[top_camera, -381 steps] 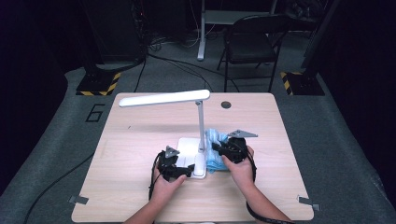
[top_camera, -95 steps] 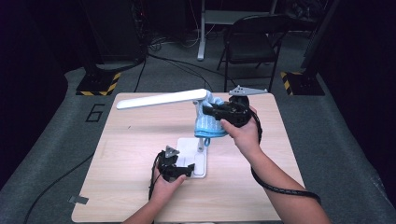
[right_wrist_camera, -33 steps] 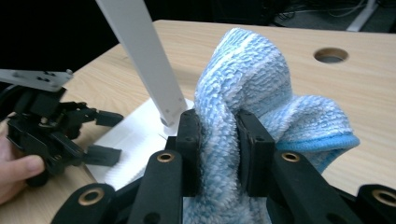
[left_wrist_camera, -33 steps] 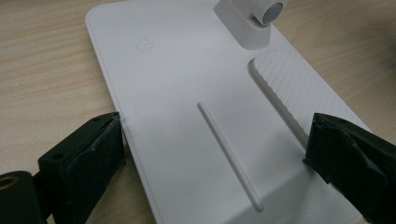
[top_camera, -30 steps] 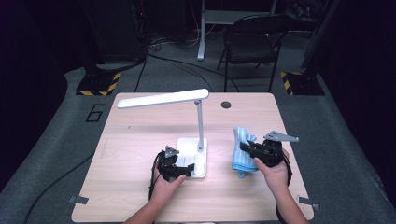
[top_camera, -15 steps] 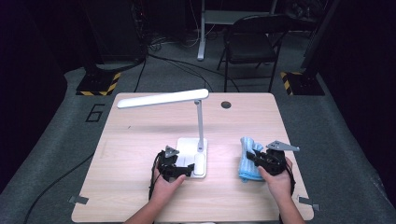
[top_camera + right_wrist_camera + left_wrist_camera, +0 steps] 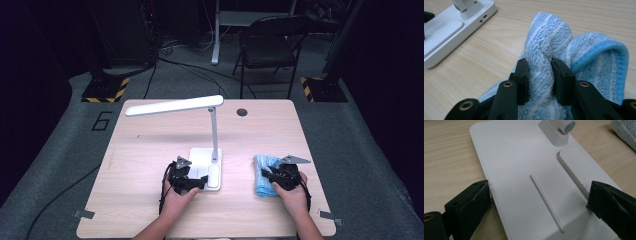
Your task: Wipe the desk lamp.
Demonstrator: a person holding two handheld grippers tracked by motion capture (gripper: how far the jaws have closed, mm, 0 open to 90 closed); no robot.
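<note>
While the left tool clamps the lamp base, the blue cloth lies on the counter between the right tool pads, which have just been easing apart, lamp off to its left.

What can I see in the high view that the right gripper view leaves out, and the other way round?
The high view takes in the whole table, the lamp's long head on its post, the chair behind, and both hands: the left gripper at the lamp base, the right gripper on the cloth.

The right gripper view shows, close up, a fold of the blue cloth between its jaws, which have just been opening, and a small port in the base's side.

Both show the cloth, the lamp base and the wooden tabletop.
</note>
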